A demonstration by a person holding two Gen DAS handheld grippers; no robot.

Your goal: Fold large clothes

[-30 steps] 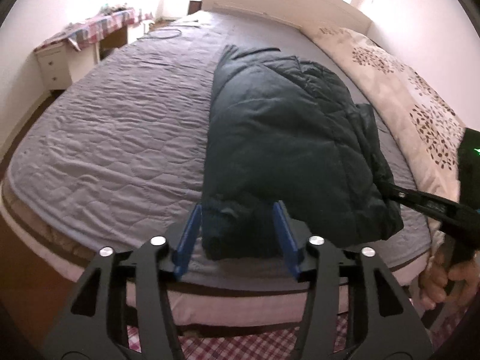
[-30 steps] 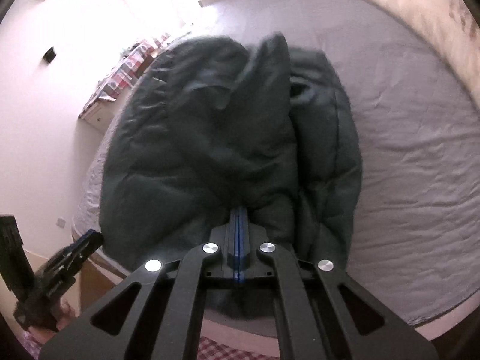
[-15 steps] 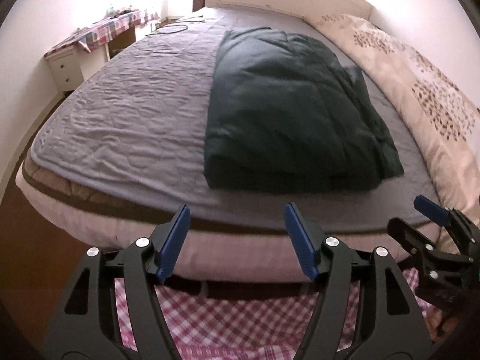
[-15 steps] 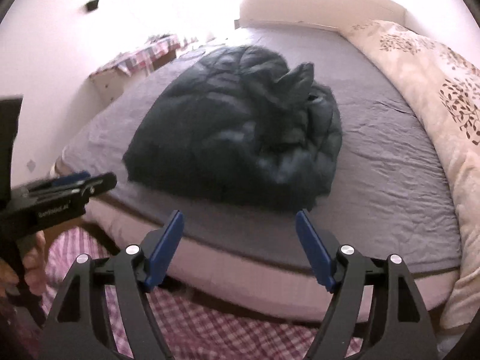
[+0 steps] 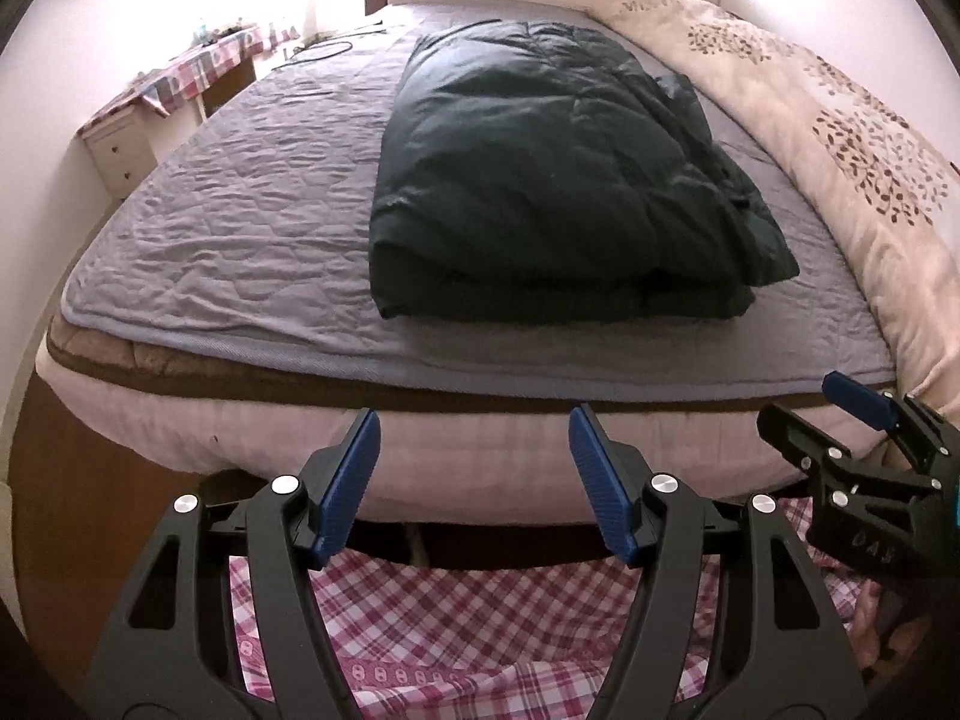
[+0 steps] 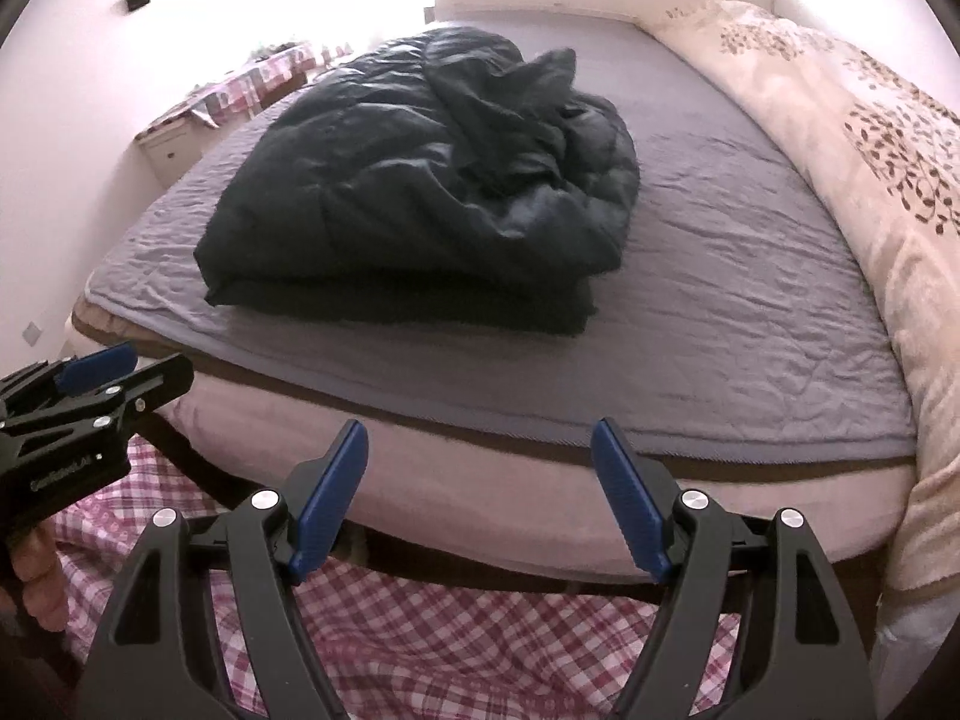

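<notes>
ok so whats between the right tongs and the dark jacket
Only bare grey bedsheet and the mattress edge; the right tongs are clear of the jacket, per the right wrist view.

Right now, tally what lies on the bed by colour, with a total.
Dark green: 1, jacket
Grey: 1, cover
Cream, leaf print: 1, blanket
Black: 1, cable
Total: 4

My right hand point(image 5: 870, 630) is cut off at the frame's lower right, mostly behind the tool. The small things on the desk point(image 5: 198, 69) by the window are washed out by glare. I can't see the far side of the jacket point(image 6: 420, 168).
</notes>
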